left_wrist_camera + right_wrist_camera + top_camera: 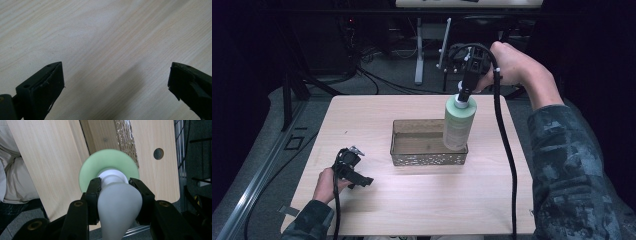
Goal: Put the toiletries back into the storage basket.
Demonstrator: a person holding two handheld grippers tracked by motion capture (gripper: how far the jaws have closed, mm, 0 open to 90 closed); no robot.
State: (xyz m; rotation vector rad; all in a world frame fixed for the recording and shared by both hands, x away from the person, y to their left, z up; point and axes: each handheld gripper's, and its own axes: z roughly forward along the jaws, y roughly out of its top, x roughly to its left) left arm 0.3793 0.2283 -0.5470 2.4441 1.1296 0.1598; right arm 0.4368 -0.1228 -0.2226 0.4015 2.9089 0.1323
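1. Counter (422, 200) of pale wood lies nearest, at the bottom of the high view.
2. Left gripper (362, 181), lower left, rests low over it, jaws spread wide with nothing between them.
3. Mesh basket (428, 159) sits at centre.
4. Green bottle (459, 122) hangs upright over the basket's right end.
5. Right gripper (464, 92), upper right, pinches its white pump top (117, 202).

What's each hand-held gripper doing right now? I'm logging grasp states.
Left hand-held gripper: open, jaws wide apart over bare table, holding nothing.
Right hand-held gripper: closed on the white neck of the green bottle, above the basket.
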